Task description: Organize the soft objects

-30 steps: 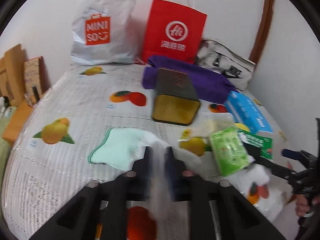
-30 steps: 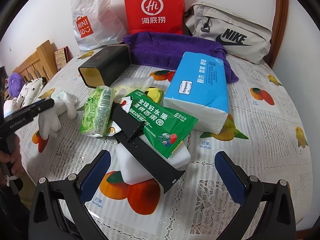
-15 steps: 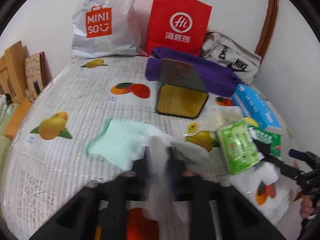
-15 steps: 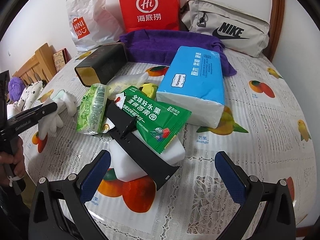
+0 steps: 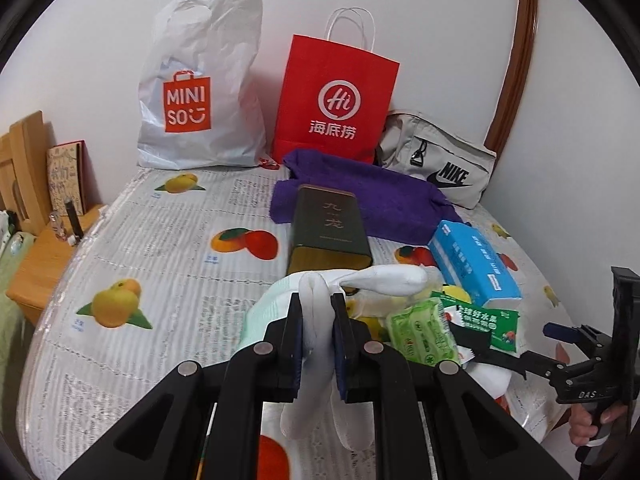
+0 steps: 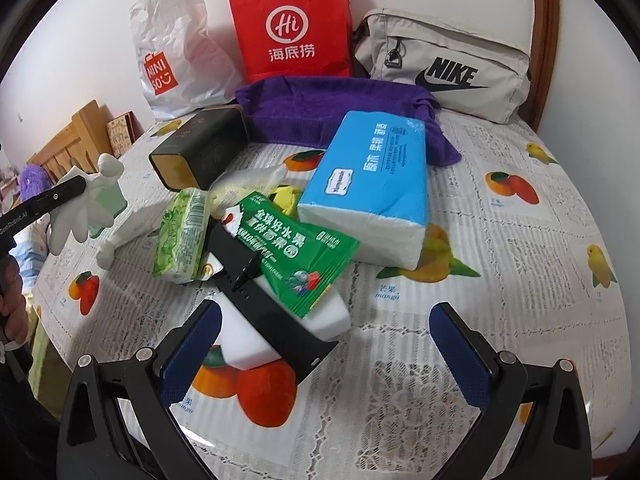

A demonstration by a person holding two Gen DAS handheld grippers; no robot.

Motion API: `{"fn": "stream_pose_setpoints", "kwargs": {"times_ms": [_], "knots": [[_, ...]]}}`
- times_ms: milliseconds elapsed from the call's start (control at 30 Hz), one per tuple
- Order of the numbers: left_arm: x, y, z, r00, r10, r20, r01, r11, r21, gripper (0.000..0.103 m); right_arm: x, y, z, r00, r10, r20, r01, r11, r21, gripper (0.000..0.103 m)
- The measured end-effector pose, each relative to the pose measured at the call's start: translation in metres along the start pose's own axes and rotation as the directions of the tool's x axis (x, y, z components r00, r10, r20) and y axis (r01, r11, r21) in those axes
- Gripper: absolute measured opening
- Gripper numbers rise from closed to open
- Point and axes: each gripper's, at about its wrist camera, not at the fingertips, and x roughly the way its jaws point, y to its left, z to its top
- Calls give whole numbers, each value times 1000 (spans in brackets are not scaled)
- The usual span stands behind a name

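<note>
Left gripper point(image 5: 316, 336) jaws clamped on white fabric glove point(image 5: 320, 320), lifted off fruit-print tabletop point(image 5: 160, 248), right gripper point(image 6: 324, 344) jaws wide apart, empty, blue tissue pack point(image 6: 372, 172) at 12 o'clock.

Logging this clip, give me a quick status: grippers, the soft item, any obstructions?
Left gripper shut on white glove, lifted off table. Right gripper open, empty, above white sponge. Black strap and green packet lie across the sponge.

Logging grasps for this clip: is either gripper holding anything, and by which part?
The left gripper is shut on a white glove, pinched across its middle, fingers dangling below. The right gripper is open and holds nothing.
</note>
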Motion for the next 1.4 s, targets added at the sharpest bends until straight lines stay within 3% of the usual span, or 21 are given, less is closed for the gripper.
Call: {"fn": "stream_pose_setpoints", "kwargs": {"times_ms": [200, 433, 600, 700, 933, 1000, 1067, 1167, 1267, 1400], "knots": [[13, -7, -4, 1000, -12, -29, 11, 1000, -8, 13, 12, -4, 12, 999, 39, -5, -39, 999, 14, 100], [17, -7, -7, 999, -12, -42, 11, 1000, -18, 13, 4, 19, 19, 992, 107, 61, -102, 991, -88, 94], [21, 0, -8, 998, -10, -59, 8, 999, -32, 13, 19, 47, 24, 995, 86, 49, -73, 971, -230, 77], [22, 3, -8, 998, -9, -65, 7, 999, -37, 13, 29, 54, 24, 994, 103, 30, -91, 959, -267, 71], [28, 7, -10, 996, -43, -77, 39, 998, -53, 13, 43, 75, 17, 999, 40, 16, -30, 912, -410, 59], [31, 7, -11, 995, -49, -83, 44, 998, -53, 13, 44, 84, 14, 999, 15, 33, 3, 883, -470, 43], [32, 9, -12, 995, -52, -86, 47, 997, -59, 13, 41, 89, 14, 999, -1, 42, 22, 862, -507, 39], [32, 13, -12, 995, -56, -85, 49, 996, -73, 13, 28, 83, 17, 999, 22, 30, -4, 877, -480, 28], [32, 16, -13, 994, -66, -85, 59, 995, -85, 13, 24, 73, 19, 999, 48, -6, -46, 904, -426, 28], [34, 16, -14, 993, -73, -91, 65, 994, -84, 13, 32, 74, 17, 999, 32, -31, -42, 902, -429, 29]]}}
